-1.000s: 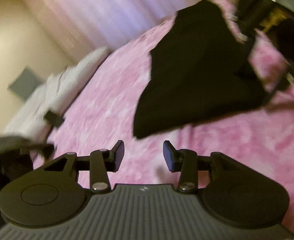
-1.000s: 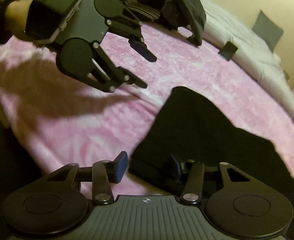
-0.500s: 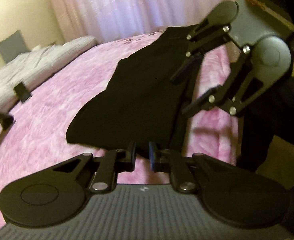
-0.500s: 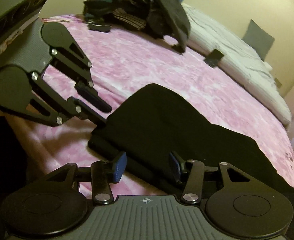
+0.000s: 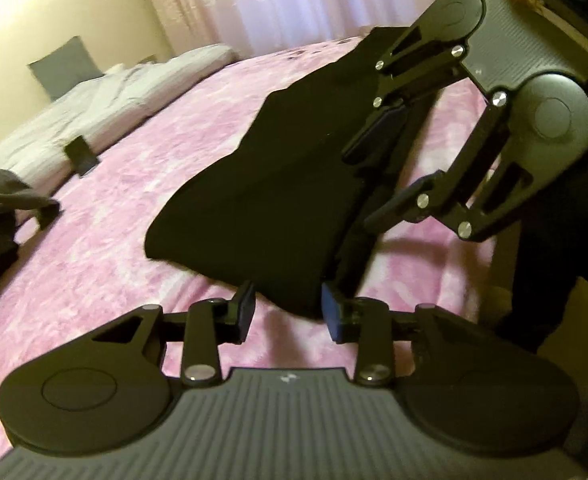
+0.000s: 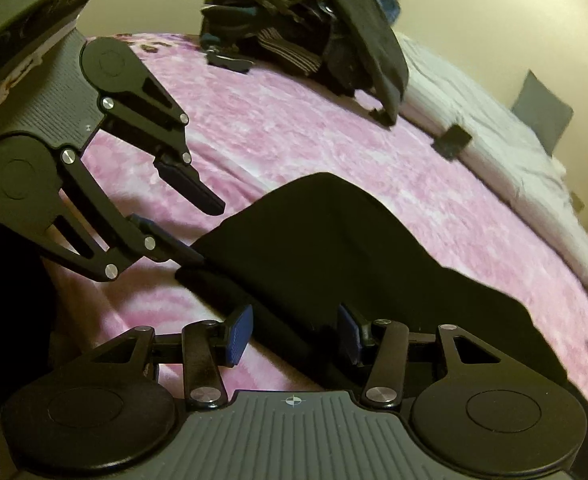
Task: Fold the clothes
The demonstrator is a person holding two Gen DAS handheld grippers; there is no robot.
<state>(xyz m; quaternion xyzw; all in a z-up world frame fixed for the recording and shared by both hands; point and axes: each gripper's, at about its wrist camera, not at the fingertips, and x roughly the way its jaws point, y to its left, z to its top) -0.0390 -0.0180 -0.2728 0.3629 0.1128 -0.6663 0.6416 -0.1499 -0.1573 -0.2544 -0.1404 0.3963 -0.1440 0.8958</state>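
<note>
- Black cloth point(image 5: 277, 184) lying folded on the pink blanket point(image 5: 113, 240) of the bed, near the bed's edge.
- Left gripper point(image 5: 287, 312) low at one end of the cloth, fingers point(image 5: 245, 308) narrow and just opened a bit, cloth corner between them but not pinched.
- In the right wrist view, left gripper point(image 6: 209, 232) at the cloth's point(image 6: 334, 240) near corner, lower finger touching the cloth edge, upper finger above it.
- Right gripper point(image 6: 294, 336) at the cloth's other end, fingers point(image 6: 237, 332) about half wide, with cloth lying between them; cannot tell if the far finger presses on it.
- In the left wrist view, right gripper point(image 5: 374, 184) over the far side of the cloth, fingers apart.
- Pile of dark clothes point(image 6: 302, 36) farther back on the bed, well apart from the cloth.
- White bedding point(image 6: 506, 176) along the far side, small dark thing point(image 6: 452, 142) at its edge, gray pillow point(image 6: 542, 116) by the wall.
- Curtain point(image 5: 294, 0) behind the bed.
</note>
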